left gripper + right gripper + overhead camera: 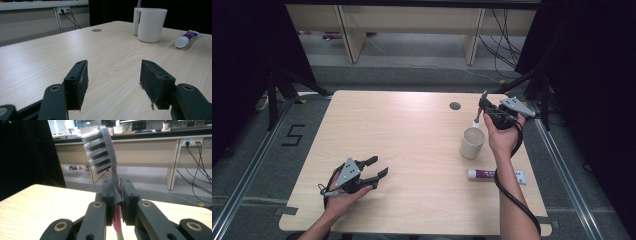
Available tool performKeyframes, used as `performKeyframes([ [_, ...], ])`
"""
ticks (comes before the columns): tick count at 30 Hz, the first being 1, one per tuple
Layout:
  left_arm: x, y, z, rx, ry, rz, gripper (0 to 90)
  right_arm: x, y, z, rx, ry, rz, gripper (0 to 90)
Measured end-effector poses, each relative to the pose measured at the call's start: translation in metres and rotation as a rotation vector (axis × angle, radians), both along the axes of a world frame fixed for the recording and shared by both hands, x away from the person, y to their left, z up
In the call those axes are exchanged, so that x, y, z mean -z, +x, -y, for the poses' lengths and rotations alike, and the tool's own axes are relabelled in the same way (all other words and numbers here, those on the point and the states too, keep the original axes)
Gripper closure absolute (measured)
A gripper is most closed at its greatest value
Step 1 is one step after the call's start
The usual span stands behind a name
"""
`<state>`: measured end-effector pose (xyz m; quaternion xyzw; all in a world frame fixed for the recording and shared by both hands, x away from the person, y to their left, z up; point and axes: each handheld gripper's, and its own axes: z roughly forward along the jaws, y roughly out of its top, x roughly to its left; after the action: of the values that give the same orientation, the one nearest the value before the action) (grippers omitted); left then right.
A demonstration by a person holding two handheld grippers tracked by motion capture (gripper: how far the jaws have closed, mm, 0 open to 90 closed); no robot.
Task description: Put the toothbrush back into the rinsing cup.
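My right gripper (484, 103) is raised over the table's far right and is shut on a toothbrush (476, 119). In the right gripper view the jaws (117, 200) pinch the brush's neck. Its grey bristled head (100, 150) stands above them and the pink handle hangs below. A white cup (472, 142) stands just below and in front of that hand. In the left gripper view the cup (152, 25) has a pink tip of the toothbrush (138, 3) behind it. My left gripper (380, 166) rests open at the near left, with nothing between its pads (115, 82).
A white and purple toothpaste tube (494, 175) lies on the wooden table (412, 130) near the right front, also in the left gripper view (187, 38). A round cable hole (455, 105) sits at the far edge. Desks and cables stand beyond the table.
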<state>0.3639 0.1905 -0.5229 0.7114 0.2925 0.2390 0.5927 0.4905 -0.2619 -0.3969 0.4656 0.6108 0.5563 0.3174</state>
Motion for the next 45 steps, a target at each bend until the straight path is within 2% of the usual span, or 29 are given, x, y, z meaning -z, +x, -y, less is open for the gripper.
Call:
performKeyframes([
  [3,0.000,0.000,0.000,0.000,0.000,0.000,39.6,0.003,0.001,0.002,0.000,-0.024,-0.010,83.0],
  [5,0.000,0.000,0.000,0.000,0.000,0.000,39.6,0.005,0.001,0.001,0.003,-0.008,-0.024,83.0],
  [6,0.000,0.000,0.000,0.000,0.000,0.000,39.6,0.006,0.002,0.002,0.000,-0.029,-0.018,83.0],
  [8,0.000,0.000,0.000,-0.001,0.000,-0.001,39.6,0.009,0.003,0.002,0.000,-0.027,-0.035,83.0],
  [9,0.000,0.000,0.000,0.000,0.000,0.000,39.6,0.009,0.002,0.001,0.002,-0.008,-0.051,83.0],
  [11,0.000,0.000,0.000,0.000,0.001,0.000,39.6,0.012,0.003,0.002,0.001,-0.024,-0.041,83.0],
  [12,0.000,0.000,0.000,0.000,0.000,0.000,39.6,0.013,0.003,0.003,0.002,-0.033,-0.054,83.0],
  [13,0.000,0.000,0.000,-0.001,0.000,0.000,39.6,0.014,0.004,0.004,0.004,-0.055,-0.042,83.0],
  [14,0.000,0.000,0.000,0.000,0.000,0.000,39.6,0.015,0.003,0.003,0.002,-0.025,-0.062,83.0],
  [17,0.000,0.000,0.000,0.000,0.000,-0.001,39.6,0.018,0.005,0.003,-0.001,-0.022,-0.061,83.0],
  [18,0.000,0.000,0.000,0.000,0.000,-0.001,39.6,0.018,0.005,0.004,0.010,-0.046,-0.071,83.0],
  [19,0.000,0.000,0.000,0.000,0.001,-0.001,39.5,0.020,0.005,0.003,0.005,-0.031,-0.082,83.0],
  [21,0.000,0.000,0.000,0.000,0.000,-0.001,39.6,0.022,0.006,0.004,0.006,-0.044,-0.087,83.0],
  [22,0.000,0.000,0.000,0.000,0.000,-0.001,39.6,0.023,0.006,0.003,0.007,-0.035,-0.082,83.0],
  [24,0.000,0.000,0.000,0.000,0.000,-0.001,39.6,0.025,0.006,0.002,0.012,-0.038,-0.102,83.0],
  [26,0.000,0.000,0.000,0.000,0.000,-0.001,39.6,0.027,0.008,0.004,0.000,-0.060,-0.089,83.0],
  [27,0.000,0.000,0.000,0.000,0.000,-0.001,39.5,0.027,0.006,0.001,0.006,-0.022,-0.125,83.0],
  [28,0.000,0.000,0.000,0.001,0.000,-0.001,39.6,0.029,0.009,0.004,0.001,-0.050,-0.106,83.0],
  [29,0.000,0.000,0.000,0.000,0.000,-0.001,39.5,0.029,0.008,0.004,-0.001,-0.048,-0.116,83.0],
  [30,0.000,0.000,0.000,0.001,0.001,-0.001,39.6,0.030,0.009,0.005,0.008,-0.072,-0.108,82.9],
  [32,0.000,0.000,0.000,0.001,0.000,-0.001,39.5,0.031,0.009,0.004,0.004,-0.057,-0.127,83.0],
  [33,0.000,0.000,0.000,0.001,0.000,-0.001,39.5,0.031,0.009,0.005,0.010,-0.075,-0.119,82.9],
  [35,0.000,0.000,0.000,0.001,0.000,-0.001,39.5,0.032,0.009,0.004,0.000,-0.056,-0.141,82.9],
  [39,0.000,0.000,0.000,0.000,0.000,0.000,39.5,0.033,0.010,0.004,0.010,-0.087,-0.149,82.8],
  [40,0.000,0.000,0.000,0.000,-0.001,0.000,39.5,0.035,0.010,0.002,0.005,-0.065,-0.154,82.8],
  [41,0.000,0.000,0.000,0.000,-0.001,0.000,39.5,0.035,0.010,0.002,0.007,-0.066,-0.155,82.7],
  [42,0.000,0.000,0.000,0.000,0.000,-0.001,39.5,0.036,0.012,0.004,0.005,-0.095,-0.138,82.7],
  [44,0.000,0.000,0.000,0.001,0.000,-0.002,39.5,0.036,0.012,0.003,0.003,-0.078,-0.156,82.5],
  [45,0.000,0.000,0.000,0.001,0.000,-0.001,39.5,0.037,0.012,0.003,0.005,-0.089,-0.154,82.3],
])
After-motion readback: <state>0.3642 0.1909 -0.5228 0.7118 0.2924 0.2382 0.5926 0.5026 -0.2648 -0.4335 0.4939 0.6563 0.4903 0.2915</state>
